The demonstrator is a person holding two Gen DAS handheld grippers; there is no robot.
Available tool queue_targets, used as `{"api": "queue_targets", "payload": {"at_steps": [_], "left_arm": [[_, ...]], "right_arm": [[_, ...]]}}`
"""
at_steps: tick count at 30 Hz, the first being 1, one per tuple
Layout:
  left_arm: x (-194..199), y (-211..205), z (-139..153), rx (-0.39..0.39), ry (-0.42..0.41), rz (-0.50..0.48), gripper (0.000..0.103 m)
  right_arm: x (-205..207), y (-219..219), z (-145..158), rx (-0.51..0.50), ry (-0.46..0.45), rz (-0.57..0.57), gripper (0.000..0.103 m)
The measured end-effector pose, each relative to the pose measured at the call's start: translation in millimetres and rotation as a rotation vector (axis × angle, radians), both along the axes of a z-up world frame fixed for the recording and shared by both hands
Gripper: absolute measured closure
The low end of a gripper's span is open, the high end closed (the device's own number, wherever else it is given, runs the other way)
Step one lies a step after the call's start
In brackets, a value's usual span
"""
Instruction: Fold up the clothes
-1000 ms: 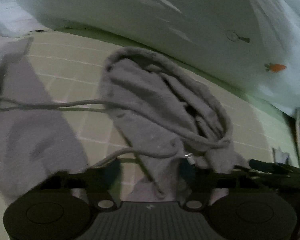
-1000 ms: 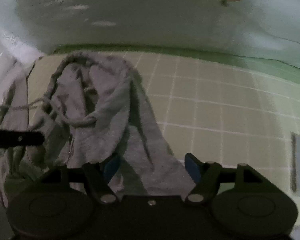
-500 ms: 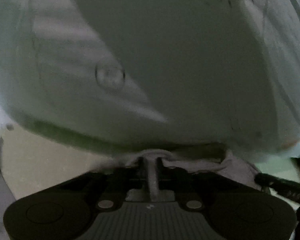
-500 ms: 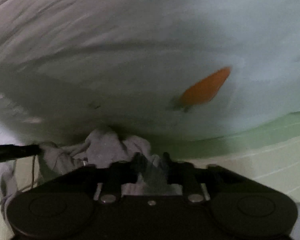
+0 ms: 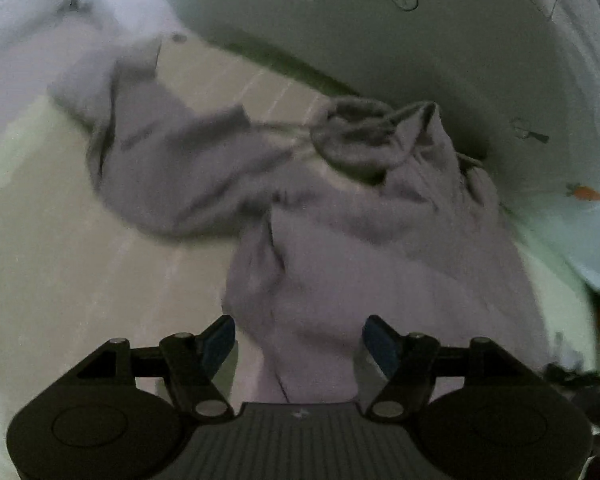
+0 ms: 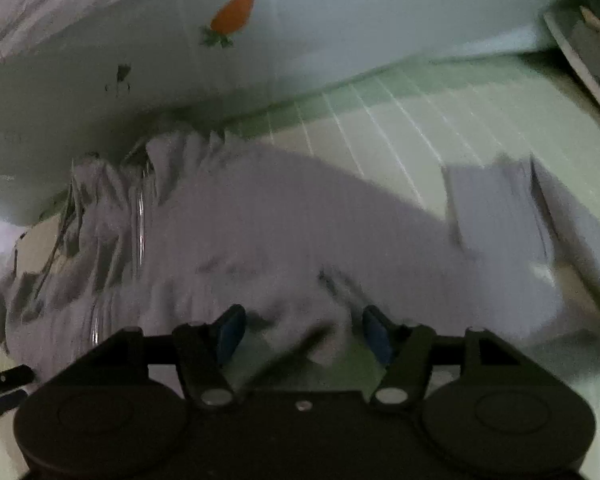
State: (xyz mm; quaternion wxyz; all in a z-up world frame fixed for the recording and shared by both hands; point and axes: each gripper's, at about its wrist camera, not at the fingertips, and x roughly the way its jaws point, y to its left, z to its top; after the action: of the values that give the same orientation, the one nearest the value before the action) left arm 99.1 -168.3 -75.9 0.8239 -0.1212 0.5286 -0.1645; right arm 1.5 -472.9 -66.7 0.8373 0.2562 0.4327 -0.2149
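Observation:
A grey hoodie (image 5: 340, 260) lies on the green checked sheet (image 5: 60, 260), its hood (image 5: 360, 136) bunched against the white quilt and one sleeve (image 5: 160, 160) stretched out to the left. My left gripper (image 5: 300, 342) hovers over the body of the hoodie; its jaws are opening, with cloth below the gap and the pads not pressing on it. In the right wrist view the hoodie (image 6: 280, 232) spreads ahead, zip (image 6: 140, 216) at the left and a sleeve cuff (image 6: 500, 208) at the right. My right gripper (image 6: 303, 334) is also opening, over the near edge of the cloth.
A white quilt (image 5: 460, 60) printed with carrots (image 6: 234, 14) rises along the far side of the sheet (image 6: 440, 120). A flat board-like thing (image 6: 580, 40) leans at the upper right. The tip of the other gripper (image 6: 4, 376) shows at the left edge.
Half a second ago both grippers were shut on hoodie cloth, close up against the quilt. Now both have let go, opened and drawn back, and the hoodie lies spread on the sheet.

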Motion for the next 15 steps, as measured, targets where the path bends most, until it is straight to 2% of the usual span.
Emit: {"api": "queue_targets", "payload": {"at_steps": [1,3,4,5,6,7,11,15], "left_arm": [[-6.0,0.6,-0.3,-0.019,0.011,0.001,0.032],[-8.4,-4.6,-3.5,-0.043,0.018,-0.025,0.044],[-8.8,-7.5,-5.2,-0.046,0.020,-0.038,0.058],[-9.3,-10.4,-6.8,-0.045,0.020,-0.050,0.079],[-9.3,-13.1,-8.2,-0.041,0.018,-0.061,0.092],[-9.2,-14.5,-7.7,-0.045,0.014,-0.070,0.099],[-21.5,-5.4,14.3,-0.074,-0.053,-0.058,0.101],[-46.1,21.9,35.6,-0.072,-0.085,-0.039,0.101]], "right_arm": [[-2.8,0.8,-0.8,0.013,-0.008,-0.002,0.041],[-8.5,2.5,-2.3,0.039,-0.024,-0.007,0.053],[-11.3,3.4,-3.1,0.052,-0.032,-0.009,0.077],[-14.1,4.2,-3.8,0.065,-0.041,-0.011,0.089],[-16.6,6.1,-2.8,0.066,-0.050,-0.009,0.092],[-19.1,10.2,2.7,0.046,-0.063,0.004,0.093],[-38.3,26.1,32.8,0.003,-0.134,0.060,0.094],[-72.3,38.6,48.5,-0.013,-0.134,0.094,0.094]]}}
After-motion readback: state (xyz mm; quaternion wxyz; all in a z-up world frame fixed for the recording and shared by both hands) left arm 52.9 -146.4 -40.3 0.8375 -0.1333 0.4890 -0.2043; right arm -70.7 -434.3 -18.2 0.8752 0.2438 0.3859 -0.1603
